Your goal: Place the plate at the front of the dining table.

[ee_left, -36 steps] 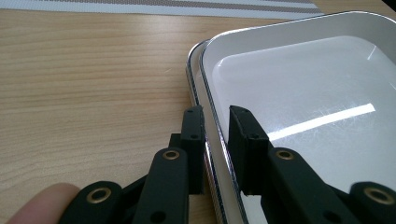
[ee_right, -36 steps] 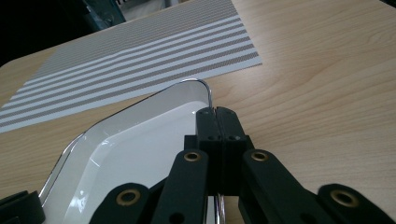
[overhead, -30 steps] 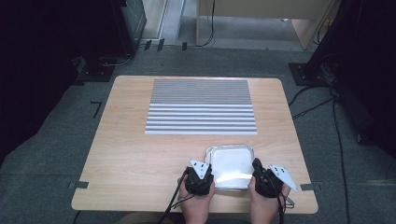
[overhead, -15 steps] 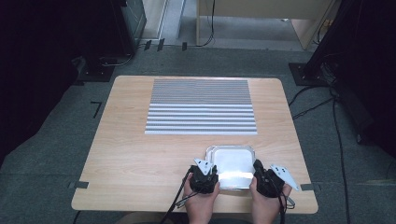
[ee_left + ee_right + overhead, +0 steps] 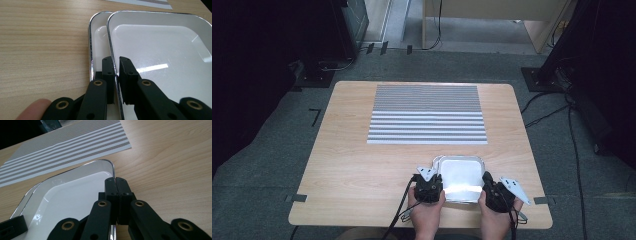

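Left gripper: jaws nearly closed on rim of top tray, lower tray beneath, near table front edge. Right gripper: clamped on opposite rim. Step judged: top tray being separated; next, level lift w/ both grips held.

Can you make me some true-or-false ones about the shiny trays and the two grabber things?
1. There are two white trays, one on top of the other. True: the upper tray sits over the lower tray.
2. The left gripper is pinching the upper tray's rim. True.
3. The right gripper is wide open. False: its jaws are shut on the tray's rim.
4. The trays sit on the striped mat. False: they are on the bare wooden table, nearer the person than the mat.
5. The mat has red dots. False: it has grey and white stripes.
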Available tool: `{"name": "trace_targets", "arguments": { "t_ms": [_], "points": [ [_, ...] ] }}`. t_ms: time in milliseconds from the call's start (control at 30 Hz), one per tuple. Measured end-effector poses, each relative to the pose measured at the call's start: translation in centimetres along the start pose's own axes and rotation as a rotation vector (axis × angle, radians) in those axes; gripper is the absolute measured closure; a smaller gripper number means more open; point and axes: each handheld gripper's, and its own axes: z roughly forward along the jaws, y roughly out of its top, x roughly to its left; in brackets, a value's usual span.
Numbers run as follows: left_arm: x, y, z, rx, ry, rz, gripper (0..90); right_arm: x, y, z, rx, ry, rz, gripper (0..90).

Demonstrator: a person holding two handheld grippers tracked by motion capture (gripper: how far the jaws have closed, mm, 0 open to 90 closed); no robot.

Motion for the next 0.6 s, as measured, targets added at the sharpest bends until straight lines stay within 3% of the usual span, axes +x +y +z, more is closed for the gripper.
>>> {"name": "trace_targets", "arguments": {
  "t_ms": [233,367,600],
  "points": [
    [-0.07,-0.02,0.12,-0.009,0.0,-0.005,85.3,-0.13,0.03,-0.26,0.041,-0.002,-0.003,84.5],
    [-0.1,-0.07,0.12,-0.011,0.0,0.003,85.4,-0.01,-0.14,0.06,0.101,-0.002,-0.011,85.3],
    [-0.15,-0.16,0.06,-0.015,-0.005,0.01,85.3,0.14,-0.05,0.24,0.1,-0.022,0.003,88.4]
  ]
}}
